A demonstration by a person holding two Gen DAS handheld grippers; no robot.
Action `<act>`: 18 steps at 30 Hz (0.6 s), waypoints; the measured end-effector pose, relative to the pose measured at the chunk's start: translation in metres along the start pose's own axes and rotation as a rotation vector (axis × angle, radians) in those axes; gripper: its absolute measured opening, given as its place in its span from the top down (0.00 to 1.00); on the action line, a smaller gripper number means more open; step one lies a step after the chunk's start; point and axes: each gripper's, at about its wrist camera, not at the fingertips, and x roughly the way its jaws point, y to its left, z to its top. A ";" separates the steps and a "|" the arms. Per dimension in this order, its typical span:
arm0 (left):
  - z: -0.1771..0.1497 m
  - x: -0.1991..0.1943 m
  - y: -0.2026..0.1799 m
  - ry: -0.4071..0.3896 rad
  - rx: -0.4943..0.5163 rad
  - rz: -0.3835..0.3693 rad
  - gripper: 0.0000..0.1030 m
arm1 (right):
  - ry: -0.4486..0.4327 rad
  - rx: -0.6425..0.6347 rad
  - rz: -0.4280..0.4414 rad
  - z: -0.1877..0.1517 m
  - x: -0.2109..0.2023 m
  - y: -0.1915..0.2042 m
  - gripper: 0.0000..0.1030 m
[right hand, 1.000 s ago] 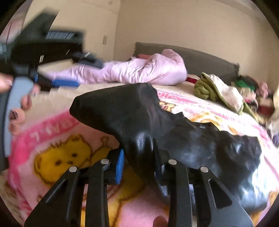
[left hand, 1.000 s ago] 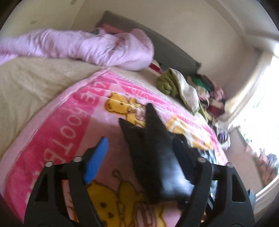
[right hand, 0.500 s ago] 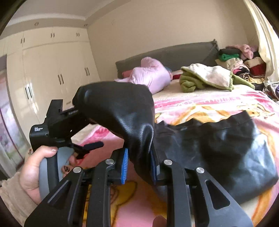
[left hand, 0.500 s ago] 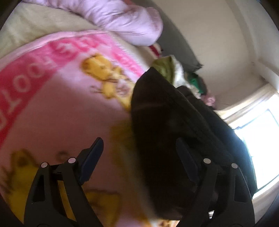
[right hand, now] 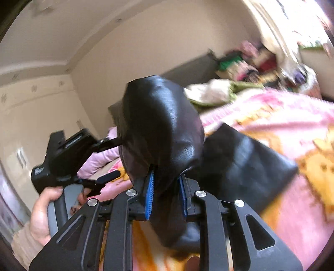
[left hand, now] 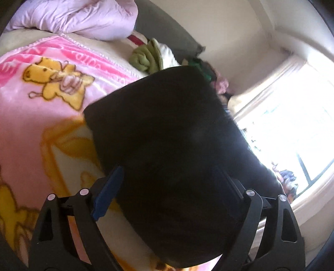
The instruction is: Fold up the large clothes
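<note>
In the right wrist view, the right gripper (right hand: 166,192) sits at lower centre with its blue-padded fingers (right hand: 149,197) drawn close together, pinching a bunched fold of the black leather-like garment (right hand: 162,129), which balloons up above the fingers at frame centre. A flat portion of the same garment lies to the right on the pink cartoon-print blanket (right hand: 292,218). At the left of this frame the left gripper (right hand: 104,162) is seen side-on, held by the person's left hand (right hand: 44,210); its upper finger touches the raised fold and its fingers stand apart. In the left wrist view, the left gripper (left hand: 167,187) occupies the lower frame with its fingers spread wide, and the black garment (left hand: 167,135) fills the gap between them and most of the centre; whether either pad bears on the cloth cannot be told. The blanket (left hand: 41,104) covers the left side, a pink quilt (left hand: 79,18) lies upper left, and a green and white garment (left hand: 152,56) lies at upper centre. Both views are motion-blurred.
</note>
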 end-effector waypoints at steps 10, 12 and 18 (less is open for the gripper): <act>-0.058 0.049 0.005 0.157 0.101 0.116 0.20 | 0.258 0.299 0.018 0.002 0.004 -0.066 0.16; -0.059 0.048 0.005 0.162 0.099 0.110 0.20 | 0.225 0.270 0.028 0.033 -0.004 -0.069 0.11; -0.062 0.046 0.003 0.155 0.116 0.116 0.20 | 0.432 0.085 -0.062 0.102 0.049 -0.063 0.07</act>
